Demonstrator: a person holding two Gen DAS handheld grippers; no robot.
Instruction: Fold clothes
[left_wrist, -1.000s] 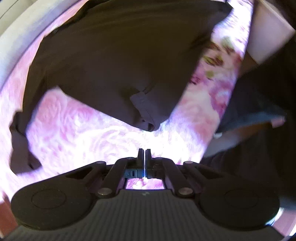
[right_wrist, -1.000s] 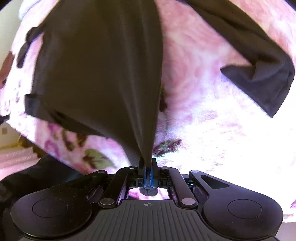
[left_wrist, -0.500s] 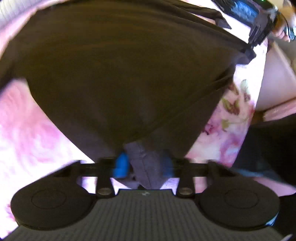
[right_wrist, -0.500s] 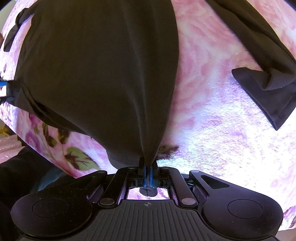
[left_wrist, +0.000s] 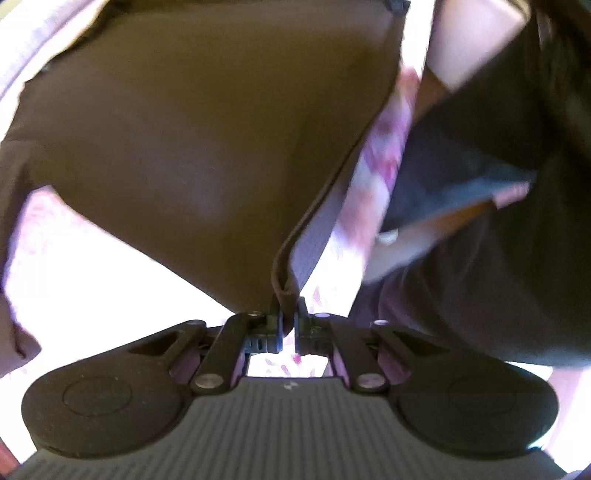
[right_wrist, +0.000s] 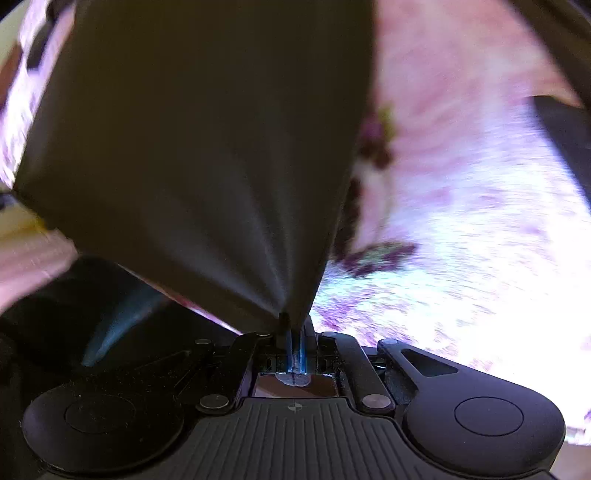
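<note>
Shirt (left_wrist: 207, 140) is dark brown-black, plain and smooth, lifted up off a pink flowery blanket (right_wrist: 461, 229) and stretched between both claws. Left gripper (left_wrist: 287, 308) is pinched tight on a hemmed corner, where the edge rolls over and shows a paler greyish inside. Right gripper (right_wrist: 294, 334) is clamped on another bunched bit of the same shirt, with sharp creases fanning up from the pinch like a tent. Fabric fills most of both views. A second dark bit of cloth (right_wrist: 565, 122) lies on the blanket off to the right, pretty blurry.
</note>
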